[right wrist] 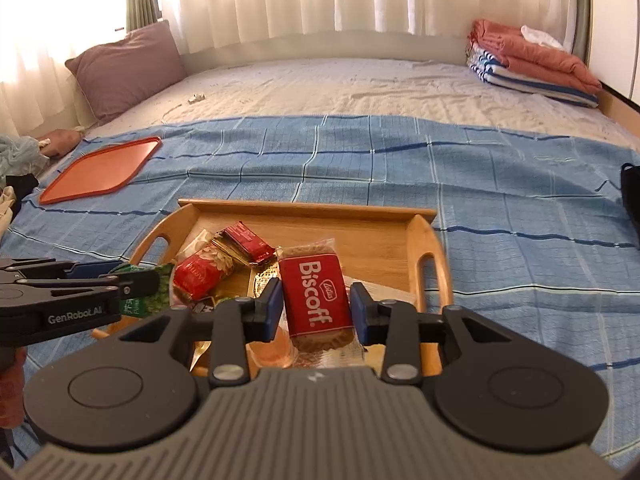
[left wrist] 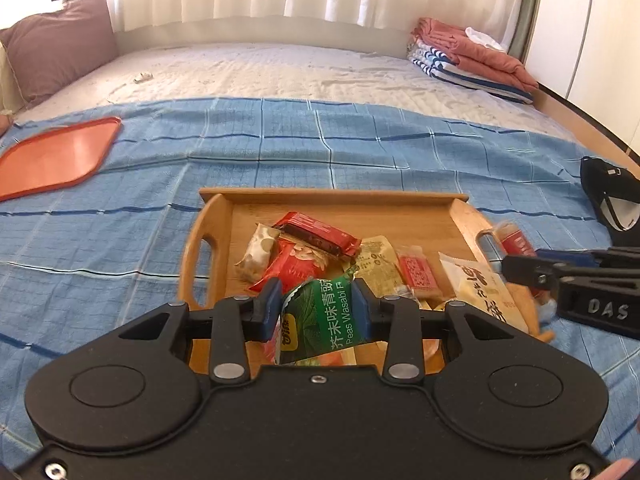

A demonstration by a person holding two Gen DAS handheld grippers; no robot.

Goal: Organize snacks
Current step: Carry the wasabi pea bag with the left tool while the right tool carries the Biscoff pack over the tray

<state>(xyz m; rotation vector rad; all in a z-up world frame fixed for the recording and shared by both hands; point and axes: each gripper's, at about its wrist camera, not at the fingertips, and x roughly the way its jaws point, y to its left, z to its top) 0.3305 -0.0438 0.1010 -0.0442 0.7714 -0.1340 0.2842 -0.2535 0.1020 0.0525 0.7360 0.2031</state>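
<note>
Early in the sorting: the left gripper [left wrist: 316, 306] clamps a green wasabi-pea packet [left wrist: 320, 320] and the right gripper [right wrist: 316, 304] a Biscoff biscuit [right wrist: 316, 302] above the wooden tray [right wrist: 304, 210] of snacks, the orange tray [right wrist: 100, 170] still bare.

Green packet [left wrist: 320, 320]: "Peas Wasabi"; biscuit wrapper [right wrist: 316, 300]: "Biscoff"; left tool [right wrist: 132, 286]: probably "GenRobot.AI".

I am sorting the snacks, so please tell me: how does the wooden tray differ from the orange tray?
The wooden tray has raised walls and cut-out handles; the orange tray is flat with only a low rim. The wooden tray holds many snack packets; the orange tray holds nothing. Both lie on the blue checked cloth.
</note>
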